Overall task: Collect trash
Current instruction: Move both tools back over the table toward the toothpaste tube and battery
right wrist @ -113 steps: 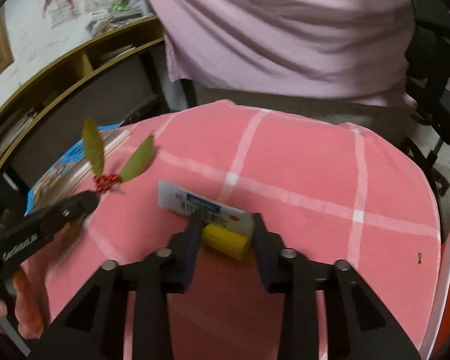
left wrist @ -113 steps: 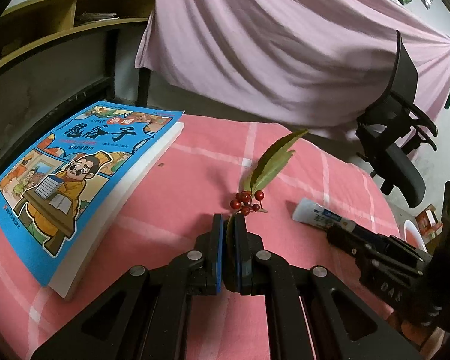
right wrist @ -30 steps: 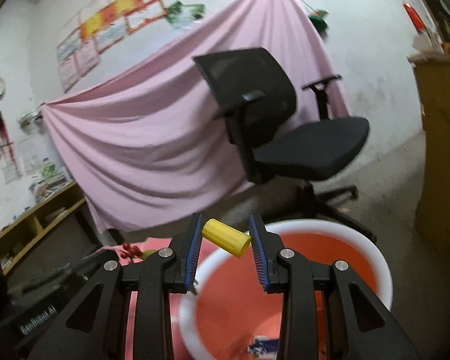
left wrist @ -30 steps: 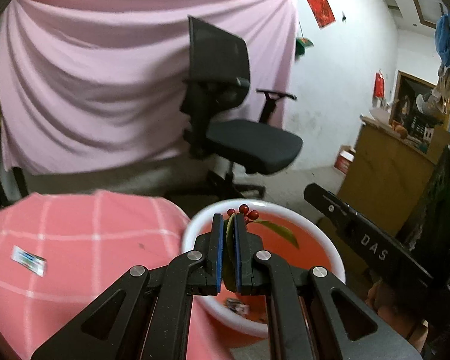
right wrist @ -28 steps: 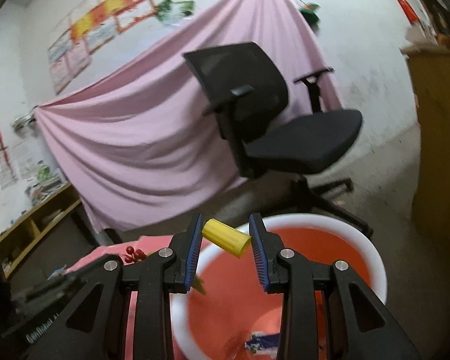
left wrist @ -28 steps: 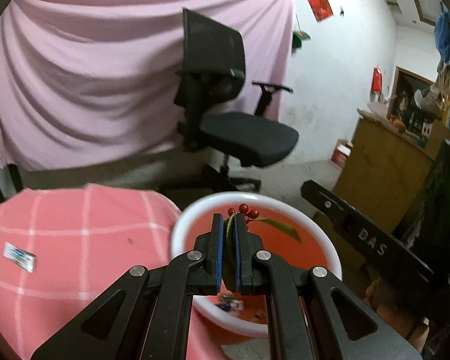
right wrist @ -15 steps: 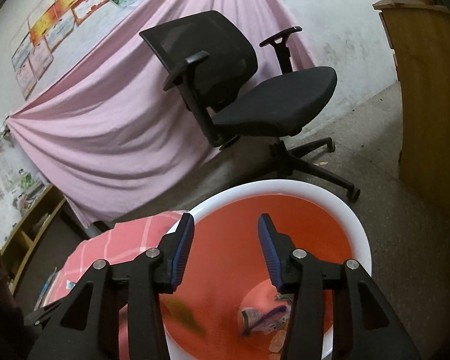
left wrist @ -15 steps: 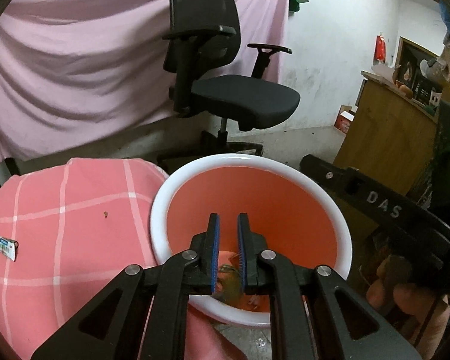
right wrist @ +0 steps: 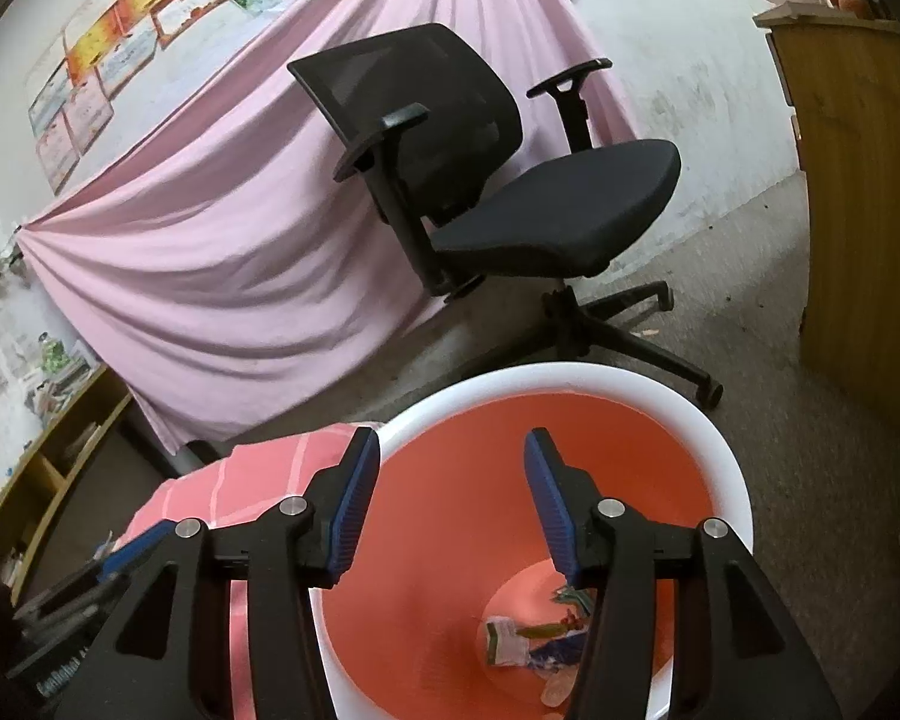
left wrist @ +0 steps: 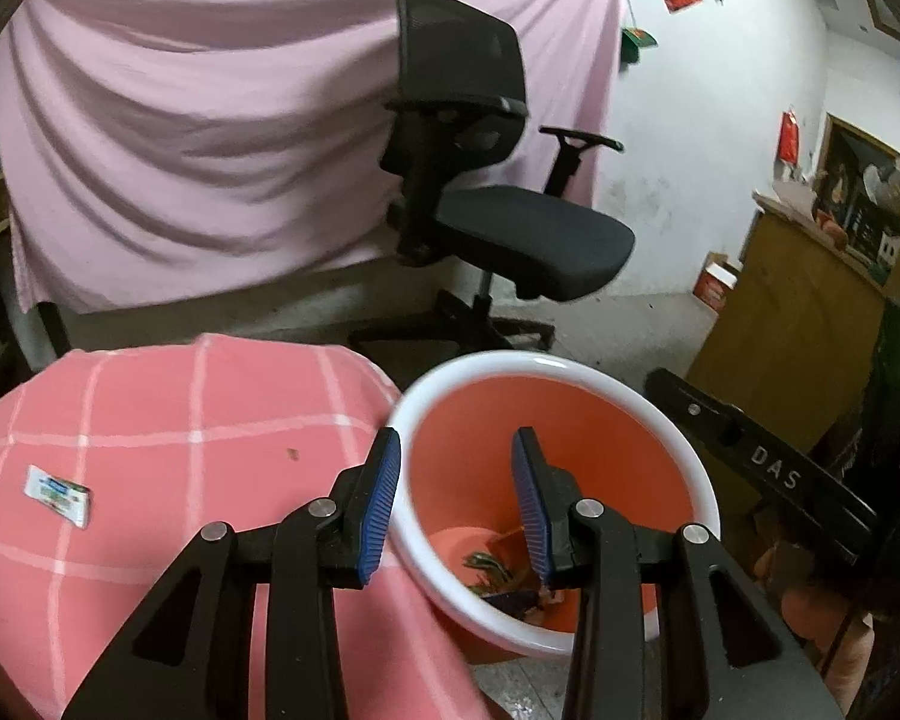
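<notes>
Trash left is 1 small flat packet on the tabletop, probably light and thin, best pinched by its edge; left tool and right tool are empty and opening over the bin.

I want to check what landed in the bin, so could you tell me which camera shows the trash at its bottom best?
The right wrist view: it looks down into the orange bin onto the trash. The left wrist view shows only scraps behind a finger.

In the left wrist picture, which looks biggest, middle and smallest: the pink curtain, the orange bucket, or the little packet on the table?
1. pink curtain: biggest, filling most of the back wall.
2. orange bucket: middle, though it sits close to the camera, which makes it look larger.
3. little packet: smallest by far, lying flat on the pink checked tablecloth.
</notes>
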### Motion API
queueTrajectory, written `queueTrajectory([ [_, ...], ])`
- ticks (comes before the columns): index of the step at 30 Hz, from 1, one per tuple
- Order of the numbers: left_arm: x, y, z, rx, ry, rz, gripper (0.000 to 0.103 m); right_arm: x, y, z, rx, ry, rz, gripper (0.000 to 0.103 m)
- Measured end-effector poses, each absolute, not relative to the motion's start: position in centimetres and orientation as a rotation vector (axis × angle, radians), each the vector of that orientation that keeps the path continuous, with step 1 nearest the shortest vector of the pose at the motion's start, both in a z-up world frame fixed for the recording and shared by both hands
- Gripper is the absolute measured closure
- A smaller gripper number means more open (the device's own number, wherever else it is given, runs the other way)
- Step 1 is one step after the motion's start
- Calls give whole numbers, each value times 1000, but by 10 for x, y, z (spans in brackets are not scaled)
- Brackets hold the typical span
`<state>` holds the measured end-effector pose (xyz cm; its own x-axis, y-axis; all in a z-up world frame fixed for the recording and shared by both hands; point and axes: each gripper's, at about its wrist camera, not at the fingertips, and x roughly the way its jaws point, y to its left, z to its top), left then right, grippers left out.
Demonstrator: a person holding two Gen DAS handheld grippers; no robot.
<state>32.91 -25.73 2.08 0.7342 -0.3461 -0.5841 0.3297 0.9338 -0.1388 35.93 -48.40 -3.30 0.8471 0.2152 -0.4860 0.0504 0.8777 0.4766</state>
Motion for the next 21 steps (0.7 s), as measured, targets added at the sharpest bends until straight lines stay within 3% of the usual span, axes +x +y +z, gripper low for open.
queueTrajectory([
  [6,321,-213,38,-89,592,-301,62,359,-464,-18,490,501,118,44],
  [9,317,-188,48,-112,559,-250,59,359,-448,-9,469,460,136,30],
  [12,309,-167,55,-131,490,-190,40,355,-430,4,424,401,131,18],
  [14,299,-150,61,-159,411,-145,13,351,-418,12,395,349,134,9],
  [16,288,-132,65,-178,337,-94,3,347,-404,19,374,291,147,0],
  [21,276,-97,69,-168,270,-24,3,342,-375,29,337,195,191,0],
])
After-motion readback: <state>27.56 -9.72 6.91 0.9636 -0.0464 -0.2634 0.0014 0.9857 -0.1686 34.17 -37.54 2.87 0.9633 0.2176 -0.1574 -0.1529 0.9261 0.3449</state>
